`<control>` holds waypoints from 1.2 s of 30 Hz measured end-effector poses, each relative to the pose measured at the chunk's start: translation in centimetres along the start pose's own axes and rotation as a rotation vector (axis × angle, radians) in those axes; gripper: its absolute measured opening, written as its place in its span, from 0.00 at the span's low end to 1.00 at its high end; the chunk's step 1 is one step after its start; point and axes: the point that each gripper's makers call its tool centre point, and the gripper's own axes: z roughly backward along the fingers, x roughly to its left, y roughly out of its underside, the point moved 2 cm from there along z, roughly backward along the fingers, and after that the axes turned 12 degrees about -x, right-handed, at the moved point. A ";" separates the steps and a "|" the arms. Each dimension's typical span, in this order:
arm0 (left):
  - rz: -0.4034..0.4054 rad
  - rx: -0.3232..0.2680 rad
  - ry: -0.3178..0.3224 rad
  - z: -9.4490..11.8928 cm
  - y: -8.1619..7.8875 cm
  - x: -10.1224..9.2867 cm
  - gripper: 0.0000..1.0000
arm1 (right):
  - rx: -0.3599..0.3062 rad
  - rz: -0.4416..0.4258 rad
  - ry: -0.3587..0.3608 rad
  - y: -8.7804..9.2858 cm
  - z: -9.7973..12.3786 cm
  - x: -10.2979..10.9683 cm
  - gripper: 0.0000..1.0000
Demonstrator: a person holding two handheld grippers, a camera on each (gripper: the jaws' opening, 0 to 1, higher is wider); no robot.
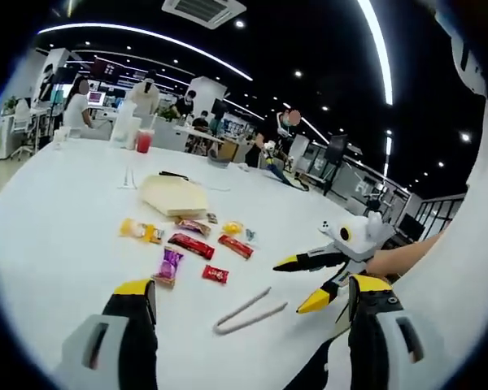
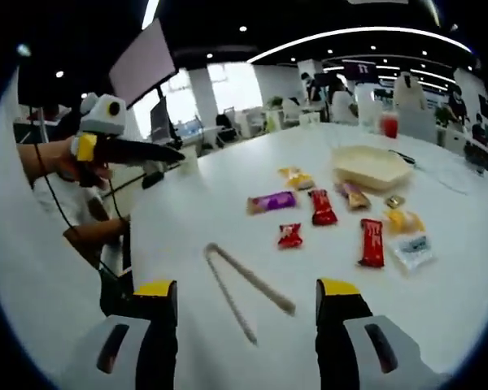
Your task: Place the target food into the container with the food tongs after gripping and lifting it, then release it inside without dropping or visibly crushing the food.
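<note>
Pale food tongs (image 1: 248,313) lie flat on the white table, just beyond and between my left gripper's (image 1: 252,302) wide-open jaws. My right gripper (image 1: 301,284) reaches in from the right, open, its yellow tips near the tongs' far end. Seen from the right gripper view, the tongs (image 2: 248,288) lie between my right gripper's (image 2: 248,299) open jaws, nothing held. Wrapped snacks are scattered beyond: a purple pack (image 2: 272,201), red bars (image 2: 321,207) (image 2: 372,241), a small red pack (image 2: 290,236) and yellow packs (image 2: 295,177). The beige container (image 2: 370,166) sits behind them, also the container (image 1: 172,195).
My left gripper (image 2: 167,153) is held up in a hand at the left of the right gripper view. A red drink cup (image 1: 144,141) and white items stand at the table's far end. People sit at desks beyond. The table edge (image 2: 134,236) runs close at the left.
</note>
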 end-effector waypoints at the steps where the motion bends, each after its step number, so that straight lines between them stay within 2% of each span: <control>1: 0.003 0.002 0.001 0.0 0.1 0.0 0.99 | -0.002 -0.002 -0.003 -0.2 -0.1 0.2 0.68; 5: 0.003 0.016 0.014 -0.1 0.3 -0.1 0.99 | 0.009 -0.008 -0.009 -0.4 -0.6 0.0 0.67; 8: 0.010 -0.005 0.015 -0.1 -0.2 0.1 0.99 | 0.029 0.011 -0.008 -0.3 -0.6 0.1 0.63; 12: 0.012 -0.018 0.015 -0.2 -0.5 0.2 0.99 | 0.021 0.001 -0.005 -0.2 -0.7 0.2 0.65; 20: 0.007 0.001 0.025 -0.4 -0.2 0.1 0.99 | 0.039 0.002 -0.017 0.5 -1.1 -0.1 0.66; 36: 0.025 -0.013 -0.011 0.4 0.2 0.7 0.99 | 0.069 0.017 -0.062 1.2 -2.6 -0.2 0.61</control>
